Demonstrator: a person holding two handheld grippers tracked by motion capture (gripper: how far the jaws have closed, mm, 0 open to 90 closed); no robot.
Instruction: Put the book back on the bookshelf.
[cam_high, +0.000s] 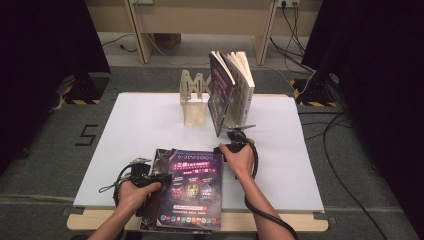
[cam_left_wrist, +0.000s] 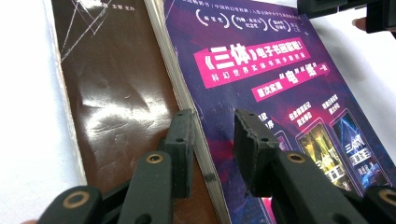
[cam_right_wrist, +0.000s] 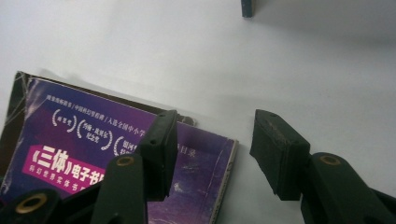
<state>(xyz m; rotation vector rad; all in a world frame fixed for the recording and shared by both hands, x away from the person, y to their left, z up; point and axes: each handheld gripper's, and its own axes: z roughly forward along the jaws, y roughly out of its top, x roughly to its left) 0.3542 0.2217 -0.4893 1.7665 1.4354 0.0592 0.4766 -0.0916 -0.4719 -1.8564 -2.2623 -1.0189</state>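
Note:
A purple-covered book (cam_high: 195, 187) lies flat at the table's front, on top of a dark brown book (cam_high: 161, 155). My left gripper (cam_high: 145, 175) is at their left side. In the left gripper view it (cam_left_wrist: 212, 126) is open, its jaws straddling the purple book's (cam_left_wrist: 280, 79) page edge just above the brown cover (cam_left_wrist: 116, 93). My right gripper (cam_high: 227, 149) hovers at the purple book's far right corner. It (cam_right_wrist: 212, 128) is open, one jaw over the purple cover (cam_right_wrist: 70, 140) and the other over bare white table.
At the back of the white tabletop (cam_high: 125, 135) a wooden bookstand (cam_high: 192, 100) holds two upright books, one purple (cam_high: 220, 95) and one pale (cam_high: 242, 85), leaning together. Cables trail across the floor on the right. The right gripper (cam_left_wrist: 345, 9) shows far off in the left gripper view.

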